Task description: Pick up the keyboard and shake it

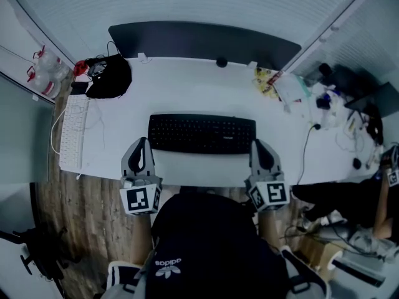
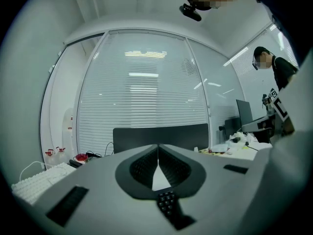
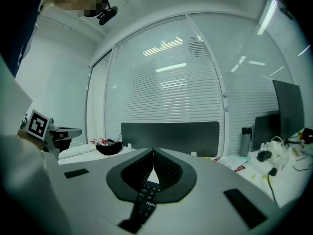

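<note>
Only our head view shows the whole keyboard [image 1: 201,133], near the six o'clock edge of the table [image 1: 187,86]. Our left gripper [image 1: 142,144] sits at its eight o'clock and our right gripper [image 1: 257,145] at four, both with jaws pressed together.

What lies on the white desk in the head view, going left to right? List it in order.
white keyboard → black bag → black keyboard → pile of papers

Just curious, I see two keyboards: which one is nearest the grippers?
The black keyboard in the middle of the desk; the white keyboard lies off at the left edge.
</note>
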The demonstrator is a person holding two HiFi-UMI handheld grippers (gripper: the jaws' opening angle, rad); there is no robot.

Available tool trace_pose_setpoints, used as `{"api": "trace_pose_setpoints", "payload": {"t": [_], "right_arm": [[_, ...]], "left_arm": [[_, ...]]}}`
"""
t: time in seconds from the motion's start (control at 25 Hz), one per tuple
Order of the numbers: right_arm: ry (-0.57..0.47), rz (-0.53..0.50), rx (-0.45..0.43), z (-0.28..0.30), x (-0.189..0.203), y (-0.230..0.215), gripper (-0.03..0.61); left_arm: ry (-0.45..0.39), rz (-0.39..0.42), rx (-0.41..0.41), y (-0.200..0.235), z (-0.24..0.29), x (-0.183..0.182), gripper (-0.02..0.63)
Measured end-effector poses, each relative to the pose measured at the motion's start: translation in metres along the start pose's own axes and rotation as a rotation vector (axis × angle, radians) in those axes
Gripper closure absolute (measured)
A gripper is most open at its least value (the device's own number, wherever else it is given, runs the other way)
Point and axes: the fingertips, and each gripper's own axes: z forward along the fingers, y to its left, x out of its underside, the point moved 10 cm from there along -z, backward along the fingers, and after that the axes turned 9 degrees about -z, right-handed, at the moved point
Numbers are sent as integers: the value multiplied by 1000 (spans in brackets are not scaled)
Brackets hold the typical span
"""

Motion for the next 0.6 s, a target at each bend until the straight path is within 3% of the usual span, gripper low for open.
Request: {"api": "trace_pose_setpoints", "payload": {"t": [0.36,0.6], "right_arm": [[31,-2,70,25,1,22,574],[46,-9,76,30,1,30,572]], "left_arm": [[49,13,81,31,36,16,607],[81,2,74,45,41,21,606]]}}
